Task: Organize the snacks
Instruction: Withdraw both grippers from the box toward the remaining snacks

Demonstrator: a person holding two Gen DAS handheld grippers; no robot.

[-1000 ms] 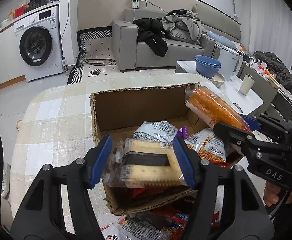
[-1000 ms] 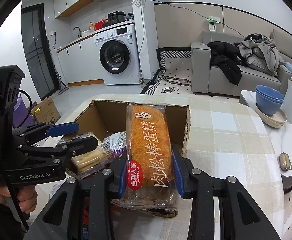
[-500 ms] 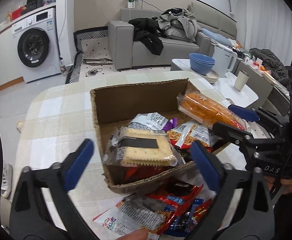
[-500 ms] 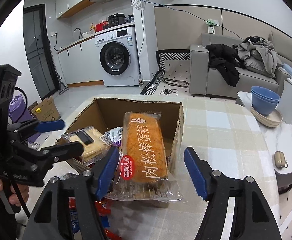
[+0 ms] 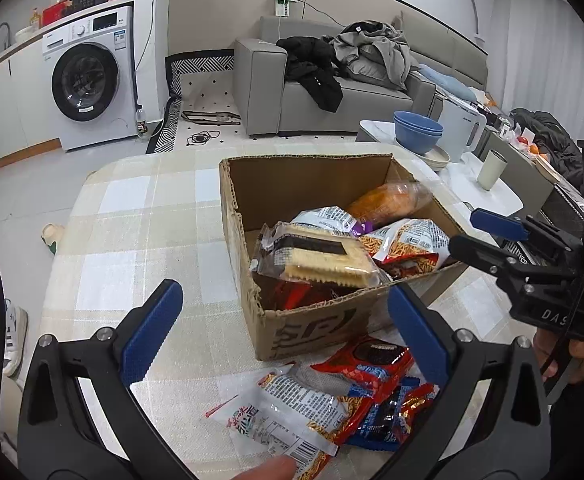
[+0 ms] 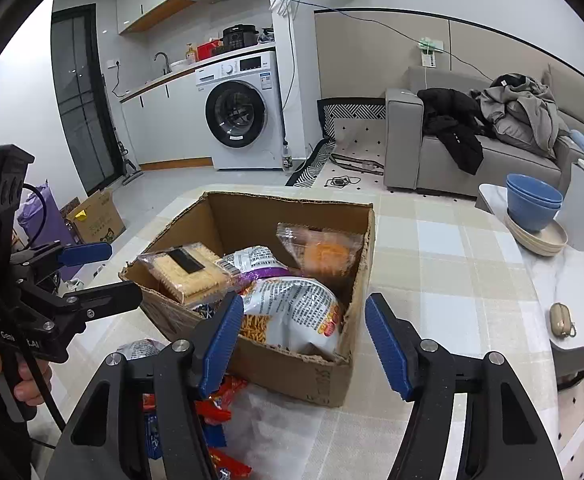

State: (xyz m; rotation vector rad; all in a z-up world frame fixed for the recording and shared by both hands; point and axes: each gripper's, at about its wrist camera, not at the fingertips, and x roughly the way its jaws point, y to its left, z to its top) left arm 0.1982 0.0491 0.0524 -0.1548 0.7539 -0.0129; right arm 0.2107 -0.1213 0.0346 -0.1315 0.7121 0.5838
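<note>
In the cardboard box (image 5: 315, 332), the red packets (image 5: 303, 294) lie mostly buried under the cracker pack (image 5: 315, 258). Print on the loose snack packets (image 5: 331, 400) is too blurred to read.

Washing machine (image 6: 239, 114), sofa (image 6: 471, 152), bowls (image 6: 533, 202)

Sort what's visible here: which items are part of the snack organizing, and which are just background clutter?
Part of the job:
- cardboard box
- cracker pack in the box
- orange cake pack in the box
- noodle snack bag in the box
- loose snack packets on the table
- left claw, right claw, both open

Just lying about:
- blue bowls
- white kettle
- cup
- washing machine
</note>
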